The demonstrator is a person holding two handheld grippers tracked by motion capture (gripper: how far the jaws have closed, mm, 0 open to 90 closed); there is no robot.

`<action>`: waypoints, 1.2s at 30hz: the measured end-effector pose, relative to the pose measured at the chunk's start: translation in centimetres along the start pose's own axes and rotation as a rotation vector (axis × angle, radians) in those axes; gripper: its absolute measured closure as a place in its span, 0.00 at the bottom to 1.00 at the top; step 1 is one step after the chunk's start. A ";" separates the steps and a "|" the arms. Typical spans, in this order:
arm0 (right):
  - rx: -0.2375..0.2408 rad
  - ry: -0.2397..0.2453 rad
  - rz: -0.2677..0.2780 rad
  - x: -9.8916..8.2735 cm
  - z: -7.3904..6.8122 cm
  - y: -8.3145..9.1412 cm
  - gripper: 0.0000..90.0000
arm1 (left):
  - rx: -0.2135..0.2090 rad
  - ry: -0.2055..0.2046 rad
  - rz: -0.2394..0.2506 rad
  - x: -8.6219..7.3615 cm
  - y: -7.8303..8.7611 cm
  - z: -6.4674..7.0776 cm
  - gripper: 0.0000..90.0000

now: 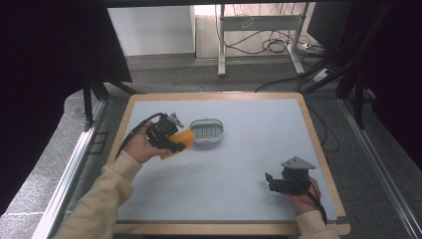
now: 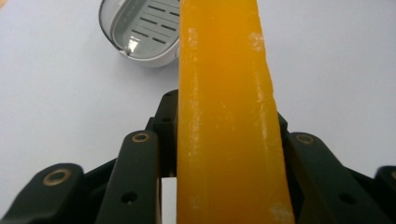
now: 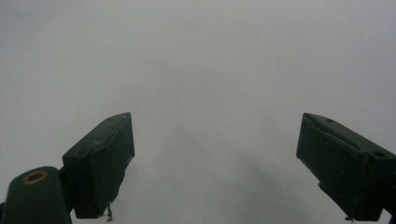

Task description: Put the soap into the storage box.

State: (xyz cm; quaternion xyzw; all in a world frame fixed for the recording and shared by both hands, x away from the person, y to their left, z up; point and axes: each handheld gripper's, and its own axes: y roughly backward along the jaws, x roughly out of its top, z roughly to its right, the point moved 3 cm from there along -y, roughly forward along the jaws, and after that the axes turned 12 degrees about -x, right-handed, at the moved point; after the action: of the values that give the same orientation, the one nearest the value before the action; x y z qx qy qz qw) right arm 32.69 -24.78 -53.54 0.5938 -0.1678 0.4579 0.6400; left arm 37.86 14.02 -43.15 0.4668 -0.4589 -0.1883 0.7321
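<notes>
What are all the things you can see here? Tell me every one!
Soap: one, orange, held in the left tool, just beside the dish.
Dish: one, white with a slotted grey inside, middle of the table, nothing in it.
Table: one, grey top with a wooden edge.
Desk legs and cables: several, pale and black, on the floor behind.
Left tool: one, black, shut on the soap.
Right tool: one, black, open, low over the table's near right.

The orange soap bar [image 2: 229, 121] is a flat, translucent slab, clamped between the jaws of the left gripper [image 1: 171, 142] and lifted above the table. The grey oval soap dish [image 1: 207, 131], with a slotted drain tray inside, lies empty just beside it.
</notes>
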 end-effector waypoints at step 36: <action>-0.010 0.005 -0.005 0.0 -0.1 -0.1 0.13 | 0.019 -0.067 -0.032 3.5 -0.1 -1.2 0.69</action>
State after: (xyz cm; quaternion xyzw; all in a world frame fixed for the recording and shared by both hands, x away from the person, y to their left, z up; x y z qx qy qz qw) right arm 32.73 -24.73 -53.63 0.5897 -0.1670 0.4571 0.6446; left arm 40.65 12.10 -41.69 0.4747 -0.4773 -0.2112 0.7087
